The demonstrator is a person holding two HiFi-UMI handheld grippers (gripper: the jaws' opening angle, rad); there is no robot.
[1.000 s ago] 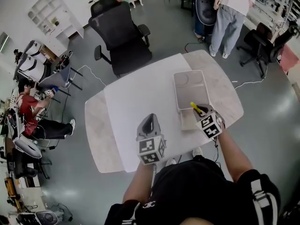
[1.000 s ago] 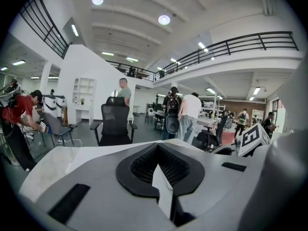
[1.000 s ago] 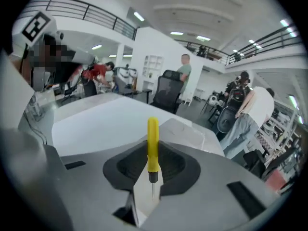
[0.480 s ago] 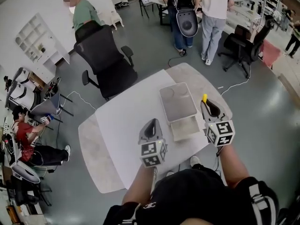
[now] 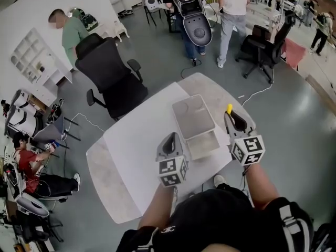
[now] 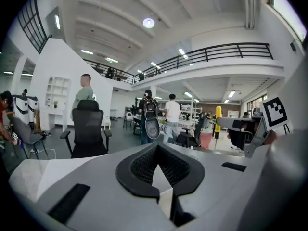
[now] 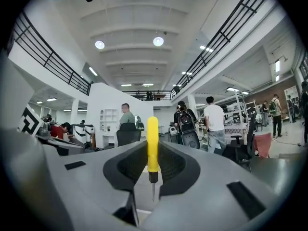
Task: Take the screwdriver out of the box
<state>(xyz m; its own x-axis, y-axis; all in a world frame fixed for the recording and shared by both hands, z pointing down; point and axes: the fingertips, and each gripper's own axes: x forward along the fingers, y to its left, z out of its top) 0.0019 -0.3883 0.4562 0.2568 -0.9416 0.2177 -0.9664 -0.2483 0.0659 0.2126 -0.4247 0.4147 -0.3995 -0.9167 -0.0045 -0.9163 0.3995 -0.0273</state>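
Note:
A grey box (image 5: 203, 146) lies open on the white table (image 5: 136, 140), its lid (image 5: 192, 116) folded back on the far side. My right gripper (image 5: 234, 119) hovers just right of the box and is shut on a yellow-handled screwdriver (image 5: 229, 108). In the right gripper view the screwdriver (image 7: 152, 146) stands upright between the jaws, its thin tip pointing down. My left gripper (image 5: 169, 142) hangs over the table left of the box, shut with nothing in it. From the left gripper view the screwdriver (image 6: 218, 114) shows far off at the right.
A black office chair (image 5: 107, 75) stands beyond the table's far side. Several people (image 5: 231, 14) stand further back on the grey floor, and one person (image 5: 29, 164) sits at the left. A cable (image 5: 260, 92) runs across the floor on the right.
One second ago my right gripper held the screwdriver low at the box's front right corner; it has since lifted it up and off to the box's right. The left gripper barely moved.

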